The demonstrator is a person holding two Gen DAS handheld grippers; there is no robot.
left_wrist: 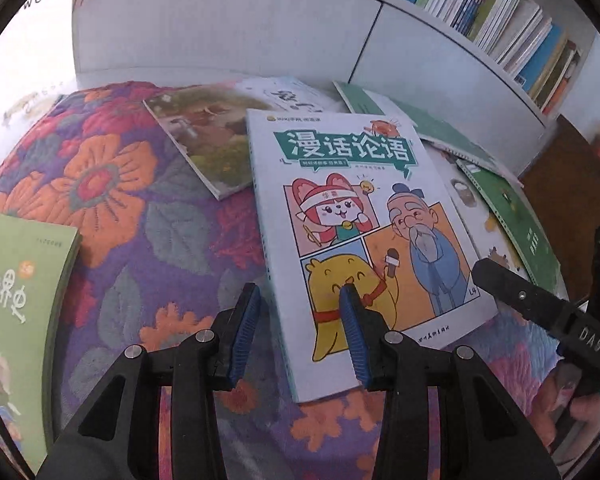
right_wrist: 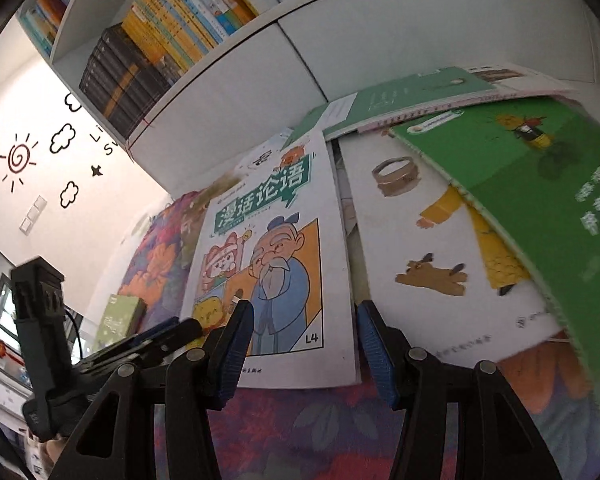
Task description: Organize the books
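A white comic book (left_wrist: 360,220) with a teal title and cartoon panels lies flat on a floral quilt (left_wrist: 120,200). My left gripper (left_wrist: 300,320) hovers open over its near left corner. The spine edge runs between the blue pads, and the right pad (left_wrist: 354,332) is over the cover. My right gripper (right_wrist: 306,336) is open at the same comic book (right_wrist: 272,264), with the near right corner between its fingers. Neither pair of pads presses on it. One right finger (left_wrist: 512,292) shows at the book's right edge in the left wrist view.
Several loose books lie around: a green one (left_wrist: 16,300) at the left, a photo-cover one (left_wrist: 204,140) behind, a white picture book (right_wrist: 420,248) and a curled green book (right_wrist: 540,208) on the right. A white bookshelf (left_wrist: 500,12) full of books stands behind.
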